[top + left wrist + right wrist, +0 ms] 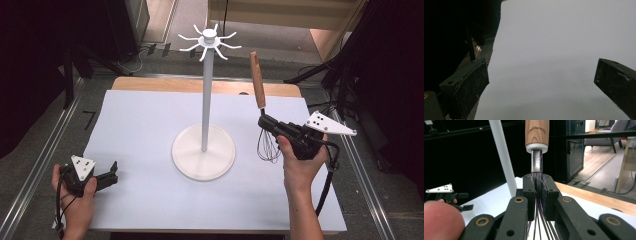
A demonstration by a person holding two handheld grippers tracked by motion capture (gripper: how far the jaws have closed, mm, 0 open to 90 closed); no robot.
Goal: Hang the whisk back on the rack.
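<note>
Now your right gripper [267,123] clamps the whisk [260,107], not yet hung on the rack [204,95]; your left gripper [112,176] gapes empty.

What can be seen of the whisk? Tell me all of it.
The whisk has a brown wooden handle, a white collar, a short shiny metal neck and thin dark wires. It is held handle up, tilted slightly, with the wire loops hanging above the white table cover, right of the white stand. The right gripper has its jaws shut on the wires just below the neck.
</note>
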